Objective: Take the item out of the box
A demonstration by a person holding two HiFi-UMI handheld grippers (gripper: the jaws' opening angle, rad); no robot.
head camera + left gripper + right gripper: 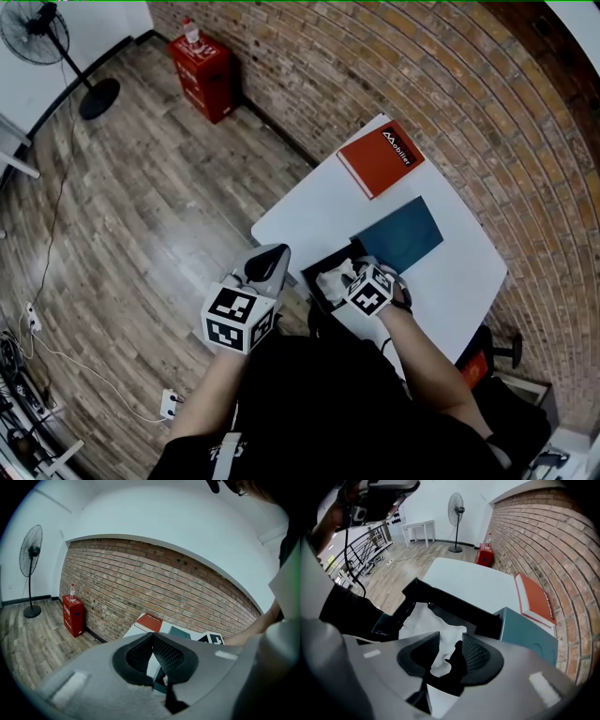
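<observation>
An open black box (319,270) stands at the near edge of the white table (309,211), with crumpled white paper (339,275) inside. My right gripper (356,277) hangs over it. In the right gripper view the right gripper (450,651) is open; the white paper (424,623) lies between its jaws and a dark shape sits beside the right pad. The box's black wall (454,604) is just beyond. My left gripper (272,255) is in the air off the table's left edge. In its own view the left gripper (152,637) is shut, tips together, holding nothing.
A teal lid (398,234) lies flat behind the box, and a red book (380,157) sits at the table's far corner. A brick wall (450,84) runs behind the table. On the wooden floor stand a red cabinet (202,75) and a fan (37,37).
</observation>
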